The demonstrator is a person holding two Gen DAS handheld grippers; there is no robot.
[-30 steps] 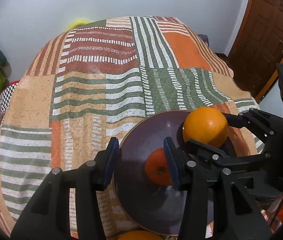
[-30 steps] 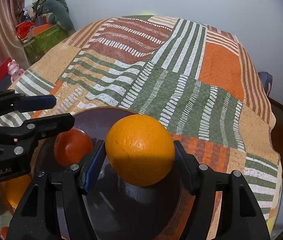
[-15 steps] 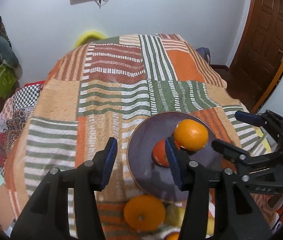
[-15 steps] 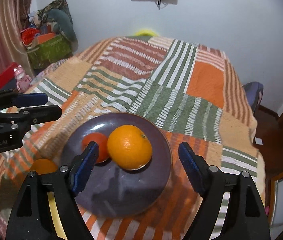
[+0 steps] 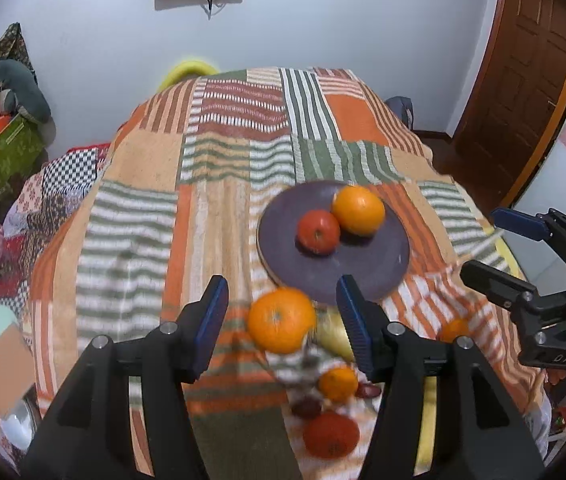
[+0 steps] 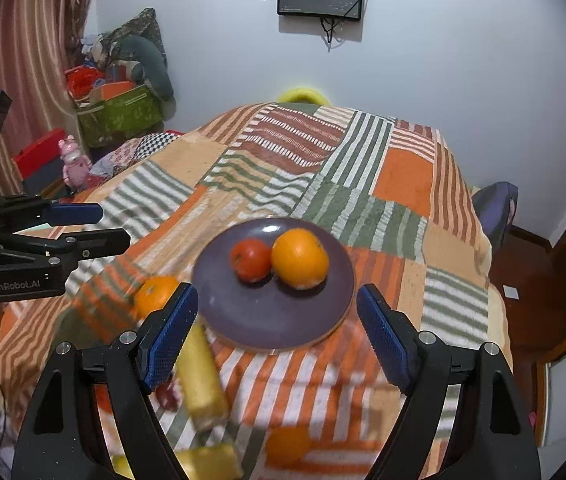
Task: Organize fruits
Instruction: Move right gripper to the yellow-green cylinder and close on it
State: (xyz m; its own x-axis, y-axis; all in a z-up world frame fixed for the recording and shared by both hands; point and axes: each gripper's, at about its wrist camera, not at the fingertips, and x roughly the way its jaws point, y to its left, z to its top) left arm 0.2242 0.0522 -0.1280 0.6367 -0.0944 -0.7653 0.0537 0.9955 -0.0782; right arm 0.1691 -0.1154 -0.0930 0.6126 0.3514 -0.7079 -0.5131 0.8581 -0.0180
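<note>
1. Left wrist view, lower centre: my left gripper was released, with nothing pinched. Its jaws had just been opening. A loose orange sat on the cloth in the gap, clear of both pads.
2. Just right of that orange lay a yellow fruit, blurred. Below it were a small orange, dark red bits I couldn't identify, and a red fruit near the bottom edge.
3. Centre of frame: the purple plate sat on the striped patchwork cloth, holding a red apple touching a big orange to its upper right.
4. Right edge: my right gripper hung off the plate, empty.
5. Right wrist view, left edge: the left gripper showed side-on.
6. Bottom centre: the right gripper was released, jaws wide, having just been opening. Plate with both fruits sat just beyond the fingertips.
7. A yellow fruit lay by the left finger.
</note>
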